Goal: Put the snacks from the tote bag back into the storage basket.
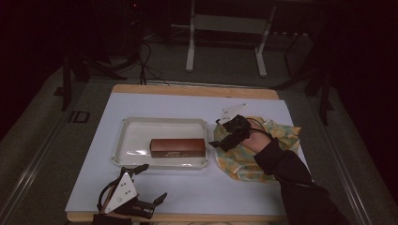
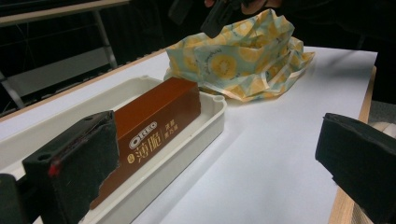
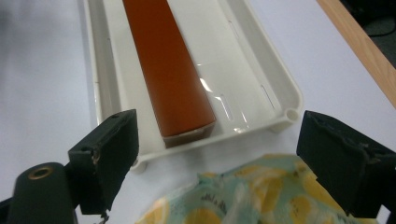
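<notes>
A wooden table (image 1: 197,90) is covered by a white sheet (image 1: 187,187). On the sheet a white plastic tray (image 1: 136,136) is set, and just beside its right end a crumpled cloth (image 1: 277,136) printed with yellow lemon slices on pale blue is lying. A long brown box (image 1: 178,147) is laid flat in the tray, along its near wall; "OREO" and Chinese characters can be read on its side (image 2: 142,140) in the left gripper view. The right gripper (image 1: 225,136) is held over the cloth, jaws spread wide, nothing between them. The left gripper (image 1: 152,185) is rested at the near table edge, jaws wide and empty.
</notes>
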`<action>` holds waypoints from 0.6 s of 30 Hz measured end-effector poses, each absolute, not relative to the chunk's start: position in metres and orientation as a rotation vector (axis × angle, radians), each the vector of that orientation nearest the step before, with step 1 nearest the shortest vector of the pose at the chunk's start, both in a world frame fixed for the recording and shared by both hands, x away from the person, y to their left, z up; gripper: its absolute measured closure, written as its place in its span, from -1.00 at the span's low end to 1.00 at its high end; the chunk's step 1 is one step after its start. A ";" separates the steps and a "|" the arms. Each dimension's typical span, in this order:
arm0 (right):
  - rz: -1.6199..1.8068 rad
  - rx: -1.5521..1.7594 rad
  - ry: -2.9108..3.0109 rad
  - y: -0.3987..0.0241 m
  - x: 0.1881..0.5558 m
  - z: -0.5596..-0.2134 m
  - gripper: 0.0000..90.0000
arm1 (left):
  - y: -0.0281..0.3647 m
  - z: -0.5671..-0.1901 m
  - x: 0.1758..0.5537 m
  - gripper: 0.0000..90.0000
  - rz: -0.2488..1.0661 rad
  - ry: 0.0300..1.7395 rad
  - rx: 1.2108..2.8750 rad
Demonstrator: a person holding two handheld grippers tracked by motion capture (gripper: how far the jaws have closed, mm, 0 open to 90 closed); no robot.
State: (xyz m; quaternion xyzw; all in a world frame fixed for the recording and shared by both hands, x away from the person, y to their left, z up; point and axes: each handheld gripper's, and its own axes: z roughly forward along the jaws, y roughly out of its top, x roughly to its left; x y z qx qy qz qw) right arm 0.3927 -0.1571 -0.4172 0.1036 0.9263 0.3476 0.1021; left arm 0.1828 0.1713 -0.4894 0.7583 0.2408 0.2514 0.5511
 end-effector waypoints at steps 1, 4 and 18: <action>1.034 0.321 2.731 -0.160 0.392 -0.418 -0.71 | 0.171 -0.489 0.183 -1.00 0.595 0.570 1.796; 1.033 0.354 2.714 -0.167 0.388 -0.419 -0.71 | 0.171 -0.489 0.183 -1.00 0.593 0.569 1.798; 1.060 0.517 2.539 -0.202 0.370 -0.426 -0.72 | 0.170 -0.490 0.184 -1.00 0.589 0.566 1.804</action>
